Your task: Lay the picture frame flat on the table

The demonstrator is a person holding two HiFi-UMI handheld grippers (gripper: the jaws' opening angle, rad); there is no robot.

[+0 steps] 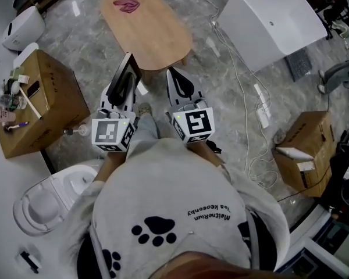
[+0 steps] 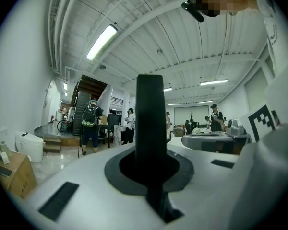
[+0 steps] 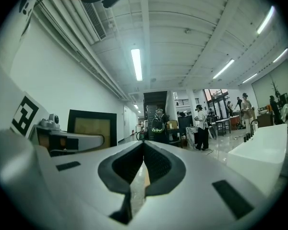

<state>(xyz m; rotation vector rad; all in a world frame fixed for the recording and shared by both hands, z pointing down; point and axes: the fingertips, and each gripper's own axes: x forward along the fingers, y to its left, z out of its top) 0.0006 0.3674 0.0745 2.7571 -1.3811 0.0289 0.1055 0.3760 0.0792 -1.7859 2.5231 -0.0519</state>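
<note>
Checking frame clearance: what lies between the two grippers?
Head view: only the person's shoe, on the floor, lies between the left gripper, which holds the frame, and the right gripper.

The black picture frame (image 3: pixel 92 125) is held upright, just short of the wooden table (image 1: pixel 146 28).

Right gripper (image 3: pixel 143 143) jaws pressed together, nothing between; black picture frame (image 3: pixel 92 126) upright to its left, white tub (image 3: pixel 261 152) to its right
</note>
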